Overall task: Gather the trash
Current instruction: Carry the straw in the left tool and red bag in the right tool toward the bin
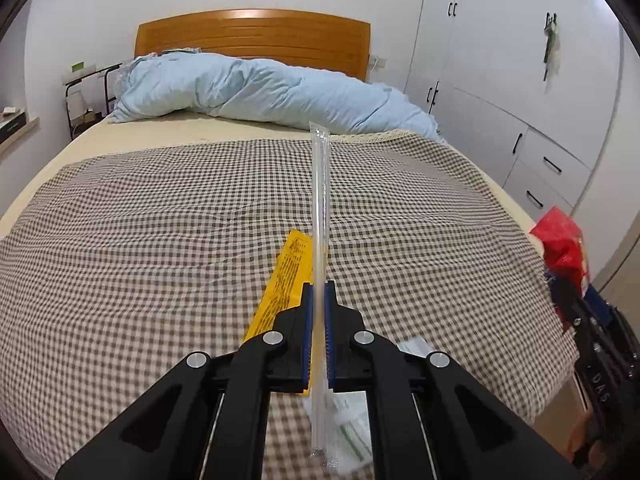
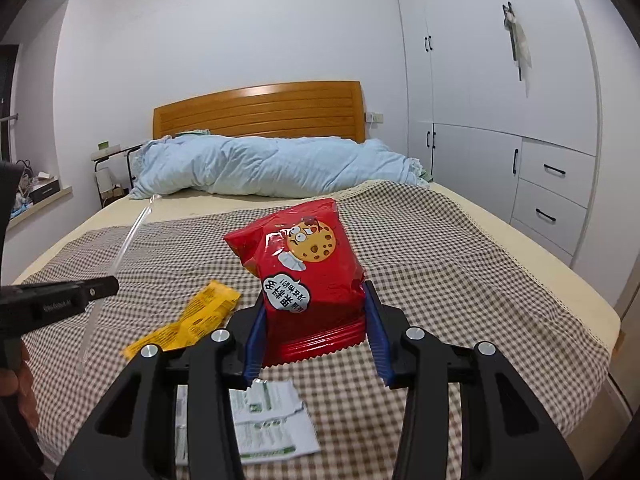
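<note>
Holding two pieces of trash above the bed, the person is in the middle of collecting. The left gripper (image 1: 319, 292) is closed on a wrapped clear straw (image 1: 320, 200), which stands far past its fingertips. The right gripper (image 2: 314, 312) clamps a red cookie bag (image 2: 304, 264) by its lower end. Below and behind the fingers lie a yellow wrapper (image 2: 192, 320) and a torn white packet (image 2: 272, 428). No bin is visible, so the next move, I think, is carrying both pieces away to one

Left tongs (image 1: 319, 300) clamped tight, angled downward, right tongs (image 2: 314, 312) partly spread, gripping, raised above bed level
</note>
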Demonstrator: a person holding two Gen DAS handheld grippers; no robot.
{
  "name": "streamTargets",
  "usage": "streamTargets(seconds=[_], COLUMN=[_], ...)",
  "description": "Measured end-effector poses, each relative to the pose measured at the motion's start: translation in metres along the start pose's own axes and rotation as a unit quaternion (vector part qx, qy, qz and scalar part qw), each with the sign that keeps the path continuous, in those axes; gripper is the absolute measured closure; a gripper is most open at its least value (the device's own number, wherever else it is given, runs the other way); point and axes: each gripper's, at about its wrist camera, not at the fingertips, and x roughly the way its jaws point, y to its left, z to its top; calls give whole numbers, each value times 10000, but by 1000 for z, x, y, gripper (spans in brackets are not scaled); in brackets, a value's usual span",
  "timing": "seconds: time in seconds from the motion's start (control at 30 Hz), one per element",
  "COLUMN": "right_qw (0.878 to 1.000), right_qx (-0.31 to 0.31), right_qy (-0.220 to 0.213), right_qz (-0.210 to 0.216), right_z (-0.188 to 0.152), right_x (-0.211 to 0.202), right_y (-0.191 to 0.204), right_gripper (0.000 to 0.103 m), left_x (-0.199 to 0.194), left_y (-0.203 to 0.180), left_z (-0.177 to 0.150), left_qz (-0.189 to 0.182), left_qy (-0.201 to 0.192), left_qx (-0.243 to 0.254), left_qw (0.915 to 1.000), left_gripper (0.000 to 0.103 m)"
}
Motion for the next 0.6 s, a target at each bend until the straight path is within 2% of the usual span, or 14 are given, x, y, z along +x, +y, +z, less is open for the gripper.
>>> streamTargets(seconds=[0.2, 0.47, 0.6], right_qw=[9995, 9988, 9984], right_qx=[-233, -372, -410], right_qy=[-185, -298, -365], right_qz=[-39, 112, 110], right_z=[-13, -23, -28], right_x=[-34, -78, -100], right_y=[13, 24, 29], right_gripper=[60, 60, 60], left_x=[-37, -87, -108], left_y=[7, 12, 10], left_z=[-17, -40, -52], left_qz=[-151, -388, -381], left_qy=[-169, -393, -544], left_qx=[-30, -28, 89], left_qw=[9997, 9985, 9978], left_gripper=[100, 100, 100])
